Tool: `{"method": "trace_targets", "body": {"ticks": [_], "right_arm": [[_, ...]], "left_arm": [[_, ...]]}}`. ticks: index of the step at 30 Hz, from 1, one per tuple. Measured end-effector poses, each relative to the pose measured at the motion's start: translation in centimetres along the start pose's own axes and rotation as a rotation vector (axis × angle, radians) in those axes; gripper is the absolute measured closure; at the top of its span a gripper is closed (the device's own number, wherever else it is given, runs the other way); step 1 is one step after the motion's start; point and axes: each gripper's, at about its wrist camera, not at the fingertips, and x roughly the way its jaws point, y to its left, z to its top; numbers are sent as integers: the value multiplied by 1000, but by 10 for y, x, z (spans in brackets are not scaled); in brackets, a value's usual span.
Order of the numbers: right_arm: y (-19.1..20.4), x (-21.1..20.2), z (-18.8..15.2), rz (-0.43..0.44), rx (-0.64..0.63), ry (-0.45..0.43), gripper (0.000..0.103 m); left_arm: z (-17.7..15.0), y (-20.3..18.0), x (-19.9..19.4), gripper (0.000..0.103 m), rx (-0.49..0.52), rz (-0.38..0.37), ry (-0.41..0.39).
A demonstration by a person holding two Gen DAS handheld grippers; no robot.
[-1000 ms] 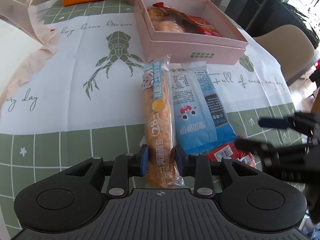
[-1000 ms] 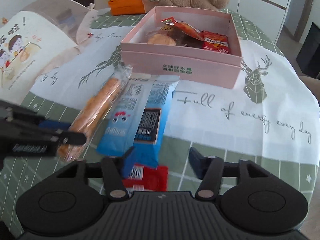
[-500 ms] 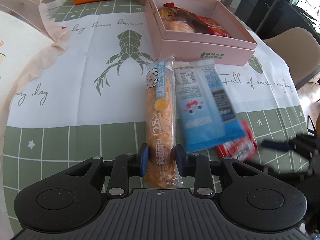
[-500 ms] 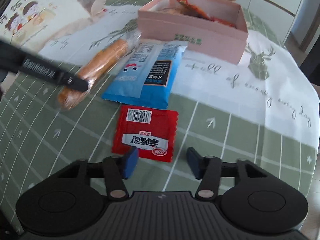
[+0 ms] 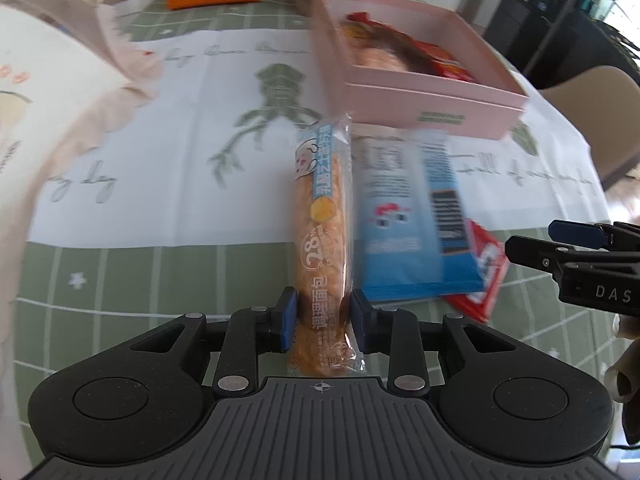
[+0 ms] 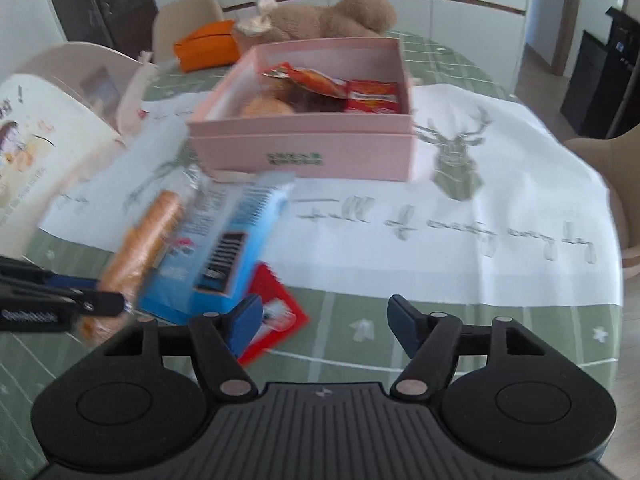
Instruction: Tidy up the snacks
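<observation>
My left gripper [image 5: 323, 316] is shut on the near end of a long orange bread stick packet [image 5: 324, 220], which points toward the pink box [image 5: 424, 108]. The packet also shows in the right wrist view [image 6: 148, 244], with the left gripper's fingers [image 6: 80, 304] on it. A blue snack bag [image 5: 412, 220] lies right of it, over a red packet [image 5: 484, 272]. My right gripper [image 6: 322, 322] is open and empty, low over the table just right of the red packet [image 6: 276, 320]. The pink box [image 6: 304, 152] holds several snacks.
A plush bear [image 6: 328, 20] and an orange pouch [image 6: 208, 48] lie behind the box. An open picture book [image 6: 44, 148] stands at the left. A white printed cloth [image 6: 500, 200] covers the green checked tablecloth [image 6: 460, 340]. Chairs stand around the table.
My left gripper has lifted the bread packet and carried it toward the pink box. My right gripper has swung and dropped closer to the red packet, staying open.
</observation>
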Motion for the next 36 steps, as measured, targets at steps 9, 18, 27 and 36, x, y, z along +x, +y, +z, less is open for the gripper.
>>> {"method": "trace_targets", "body": {"ticks": [9, 18, 27, 36], "right_arm": [[68, 63, 41, 27, -4, 89, 30], [90, 85, 52, -5, -120, 105, 29], [40, 38, 40, 5, -93, 100, 85], [-3, 15, 14, -12, -3, 49, 43]], "left_arm": [[0, 27, -5, 70, -40, 32, 7], [1, 24, -4, 70, -37, 16, 7], [0, -18, 3, 70, 34, -71, 38], [6, -19, 9, 68, -1, -117, 35]]}}
